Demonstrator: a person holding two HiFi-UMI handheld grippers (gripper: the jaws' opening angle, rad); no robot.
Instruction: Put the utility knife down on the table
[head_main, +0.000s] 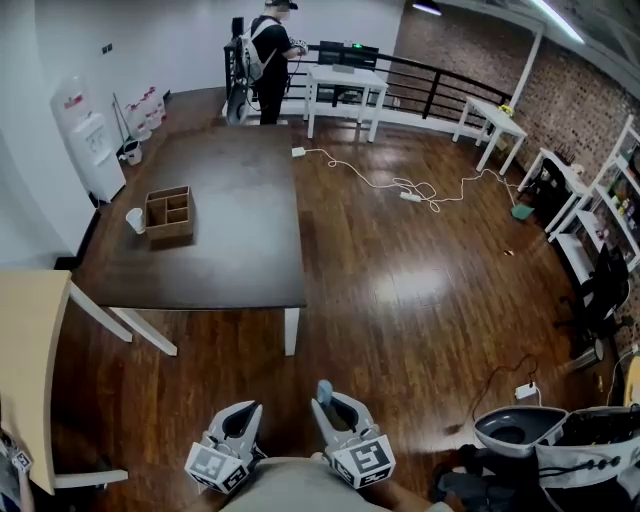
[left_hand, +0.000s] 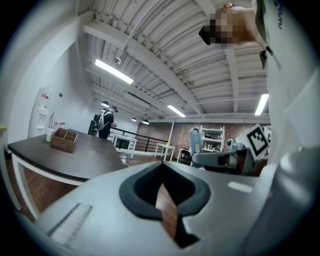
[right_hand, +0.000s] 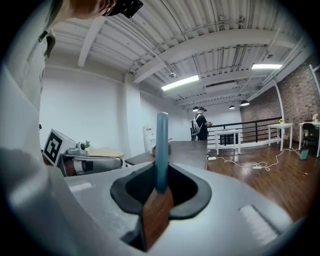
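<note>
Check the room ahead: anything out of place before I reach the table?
A white cable trails loose across the floor right of the table, a possible trip hazard. A cup stands by the table's left edge. Nothing looks spilled.

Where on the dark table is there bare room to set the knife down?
Most of the table is bare: the whole stretch right of the wooden box out to the right edge, and the far end beyond it. Only the left edge is crowded, where the cup stands beside the box.
</note>
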